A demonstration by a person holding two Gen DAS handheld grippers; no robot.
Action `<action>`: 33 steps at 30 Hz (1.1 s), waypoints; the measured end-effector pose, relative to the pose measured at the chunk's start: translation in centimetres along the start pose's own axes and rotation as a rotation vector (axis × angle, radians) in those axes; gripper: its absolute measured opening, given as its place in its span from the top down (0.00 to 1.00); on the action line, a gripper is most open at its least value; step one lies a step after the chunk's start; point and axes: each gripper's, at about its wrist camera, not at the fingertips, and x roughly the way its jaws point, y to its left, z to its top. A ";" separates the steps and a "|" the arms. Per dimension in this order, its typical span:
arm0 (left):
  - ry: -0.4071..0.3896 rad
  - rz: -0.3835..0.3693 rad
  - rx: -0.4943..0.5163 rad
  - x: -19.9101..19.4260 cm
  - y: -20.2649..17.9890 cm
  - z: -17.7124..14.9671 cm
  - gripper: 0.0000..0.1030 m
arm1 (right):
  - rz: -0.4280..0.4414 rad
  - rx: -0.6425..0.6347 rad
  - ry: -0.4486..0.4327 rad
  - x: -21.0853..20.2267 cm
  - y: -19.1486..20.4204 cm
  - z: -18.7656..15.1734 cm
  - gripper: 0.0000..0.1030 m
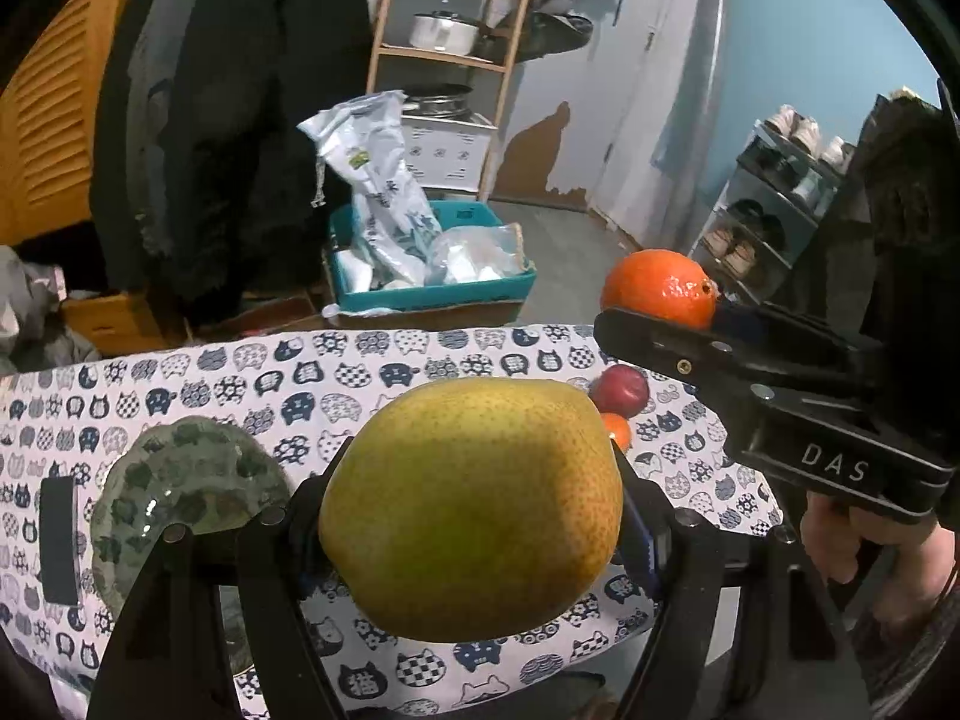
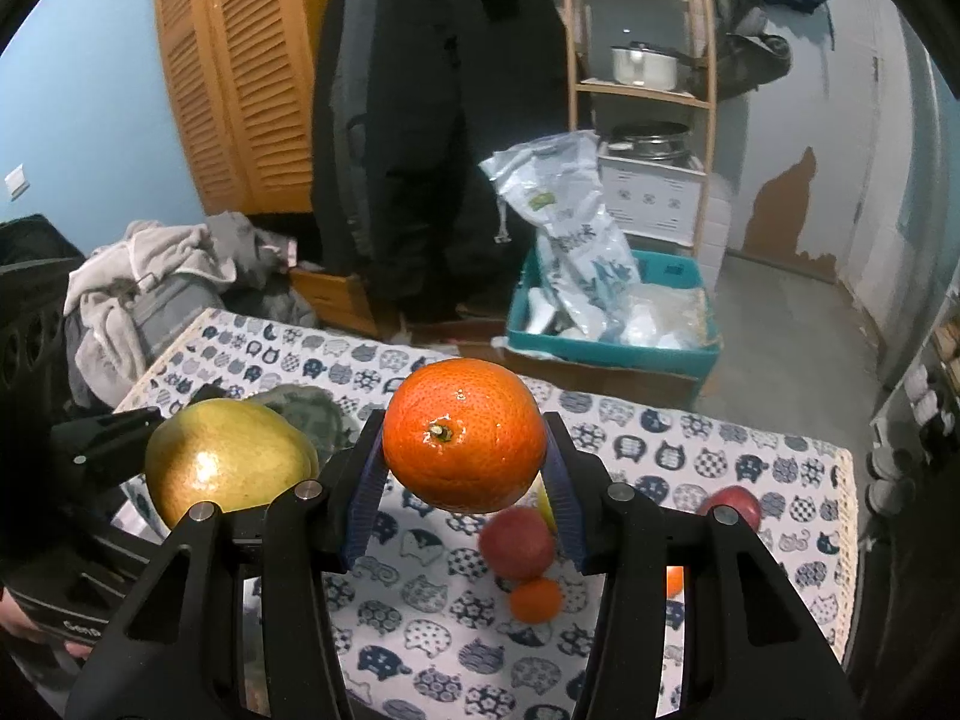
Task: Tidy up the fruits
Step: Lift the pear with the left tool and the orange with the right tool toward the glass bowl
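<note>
My left gripper (image 1: 474,510) is shut on a big yellow-green pear (image 1: 471,507), held above the cat-print table (image 1: 420,372). The same pear (image 2: 228,462) shows at the left of the right wrist view. My right gripper (image 2: 465,450) is shut on an orange mandarin (image 2: 465,433), also lifted off the table; the mandarin (image 1: 660,288) appears at the right of the left wrist view. A green glass bowl (image 1: 186,492) sits on the table left of the pear, partly hidden. On the cloth lie red plums (image 2: 517,543), (image 2: 731,507) and a small mandarin (image 2: 536,600).
A black rectangular thing (image 1: 58,540) lies left of the bowl. Beyond the table stand a teal crate (image 2: 612,342) with plastic bags, a wooden shelf (image 2: 642,90) with pots, a hanging black coat (image 2: 420,120) and a pile of clothes (image 2: 156,288). A shoe rack (image 1: 774,210) stands at right.
</note>
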 end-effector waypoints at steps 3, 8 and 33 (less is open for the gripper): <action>-0.004 0.011 -0.020 -0.4 1.2 -0.1 0.26 | 0.015 -0.015 0.008 0.8 1.0 0.5 0.53; -0.017 0.034 -0.056 -1.2 3.4 -0.3 0.26 | 0.044 -0.036 0.024 2.3 2.8 1.2 0.53; 0.043 0.203 -0.297 -1.5 17.8 -5.1 0.26 | 0.195 -0.112 0.176 12.6 12.6 2.6 0.53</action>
